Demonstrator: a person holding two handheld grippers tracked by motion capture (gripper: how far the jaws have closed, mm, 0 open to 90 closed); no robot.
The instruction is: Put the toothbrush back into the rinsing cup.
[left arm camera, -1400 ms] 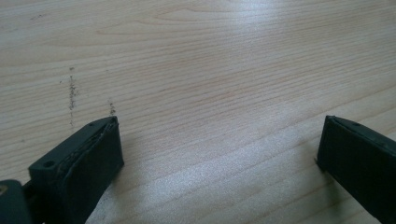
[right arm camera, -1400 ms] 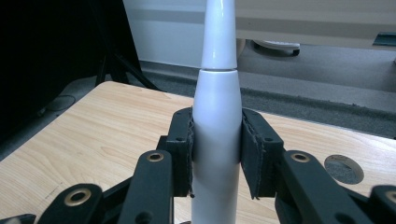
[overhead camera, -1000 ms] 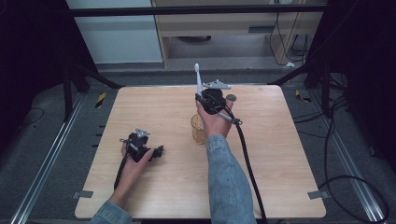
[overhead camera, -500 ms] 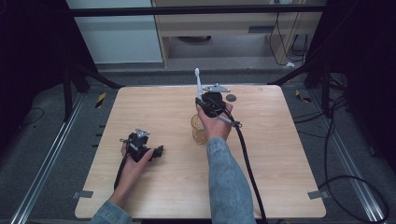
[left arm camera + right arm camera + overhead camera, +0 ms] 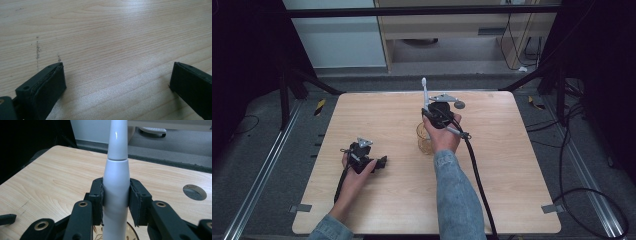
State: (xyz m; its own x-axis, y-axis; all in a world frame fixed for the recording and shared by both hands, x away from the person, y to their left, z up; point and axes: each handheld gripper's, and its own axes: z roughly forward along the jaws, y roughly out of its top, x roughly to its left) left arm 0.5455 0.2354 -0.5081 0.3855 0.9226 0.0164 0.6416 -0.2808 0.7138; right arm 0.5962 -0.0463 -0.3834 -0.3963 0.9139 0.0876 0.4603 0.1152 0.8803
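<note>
White toothbrush [image 5: 116,182] stands upright at frame centre, its lower end over the amber glass [image 5: 424,139], both pads of the right gripper [image 5: 116,200] clamped on its handle. Lower left in the high view, the left gripper [image 5: 382,162] rests on the wooden table [image 5: 512,165], jaws spread wide with bare wood between them.

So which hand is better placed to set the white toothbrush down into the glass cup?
Right. The right gripper is shut on the white toothbrush, holding it upright just above the amber glass cup. The left gripper rests open on the table, well apart from the cup.
</note>
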